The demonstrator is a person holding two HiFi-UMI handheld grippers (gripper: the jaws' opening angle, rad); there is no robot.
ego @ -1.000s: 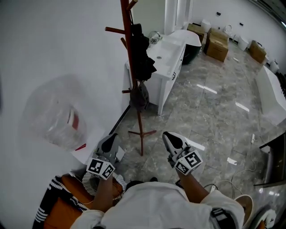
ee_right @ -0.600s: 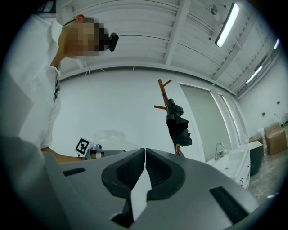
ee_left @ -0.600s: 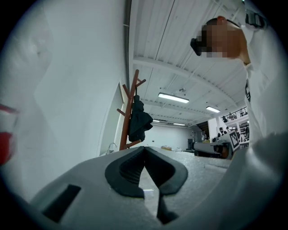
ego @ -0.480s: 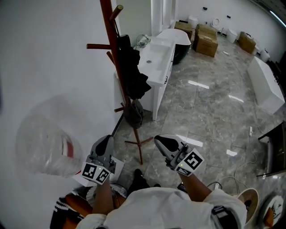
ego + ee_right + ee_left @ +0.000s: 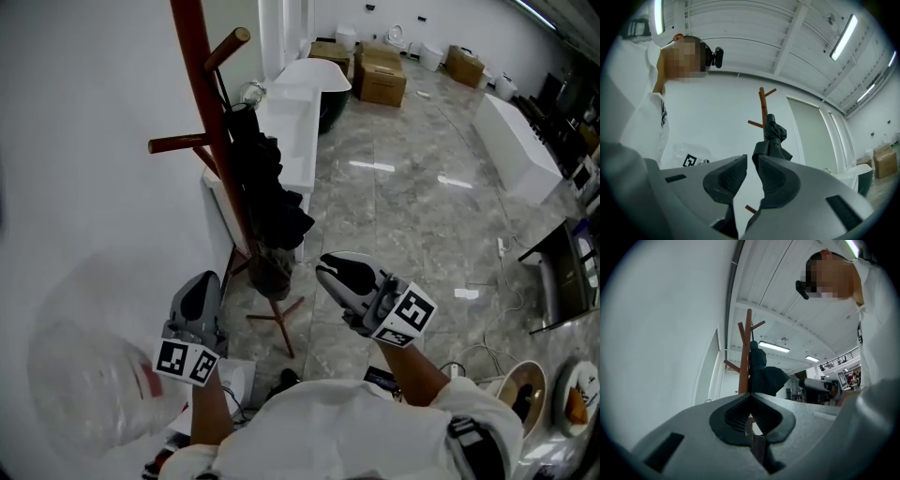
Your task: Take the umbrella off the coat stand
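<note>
Umbrella (image 5: pixel 267 202) is hanging dark and bunched on the coat stand (image 5: pixel 202 103), handle hiding among folds; left tool (image 5: pixel 206 279) is pressing together empty, right tool (image 5: pixel 326 267) nearly so, both short of it

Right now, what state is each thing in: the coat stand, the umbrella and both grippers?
coat stand: upright on the floor beside the wall.
umbrella: closed, hanging on the coat stand, with neither gripper touching it.
left gripper: jaws together, nothing held.
right gripper: jaws all but together, nothing between them.
</note>
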